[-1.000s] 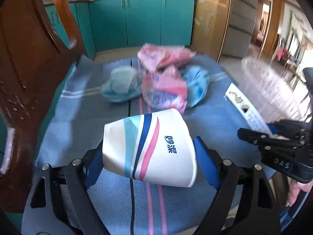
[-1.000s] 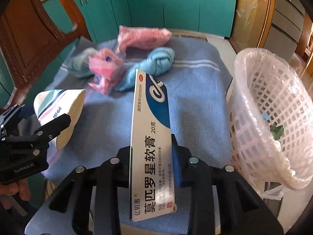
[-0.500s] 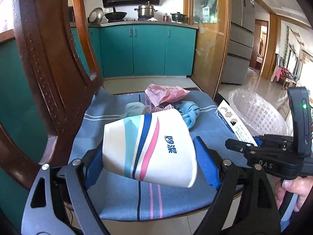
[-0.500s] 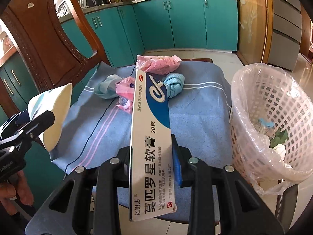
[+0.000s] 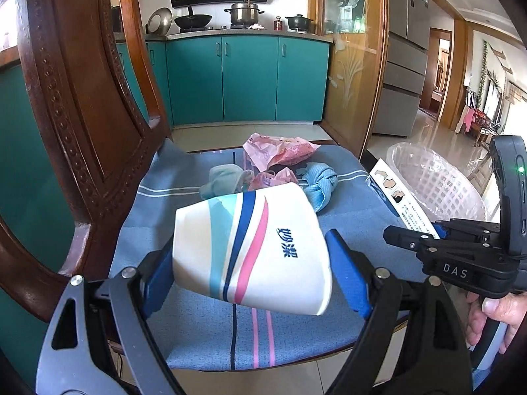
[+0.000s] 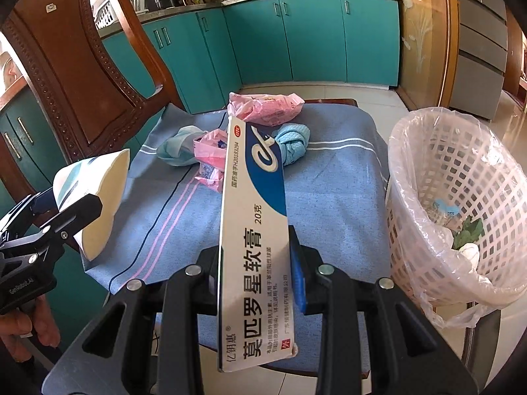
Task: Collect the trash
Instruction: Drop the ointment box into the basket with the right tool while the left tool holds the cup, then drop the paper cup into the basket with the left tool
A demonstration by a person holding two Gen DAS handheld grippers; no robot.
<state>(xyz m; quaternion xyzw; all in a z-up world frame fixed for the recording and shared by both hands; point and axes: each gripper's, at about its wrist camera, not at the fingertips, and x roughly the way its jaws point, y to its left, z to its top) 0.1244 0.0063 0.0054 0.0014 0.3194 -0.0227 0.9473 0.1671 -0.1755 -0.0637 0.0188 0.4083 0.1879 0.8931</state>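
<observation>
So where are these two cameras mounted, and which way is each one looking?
Left wrist view: sits on the left gripper, looking along its fingers at the striped white paper cup it clamps, over the blue cloth-covered chair seat; the right gripper and a hand show at right.
Right wrist view: sits on the right gripper, looking along the long white-and-blue ointment box it holds; the left gripper shows at left.
Shared: cup, box, seat, white lattice plastic bin.
</observation>
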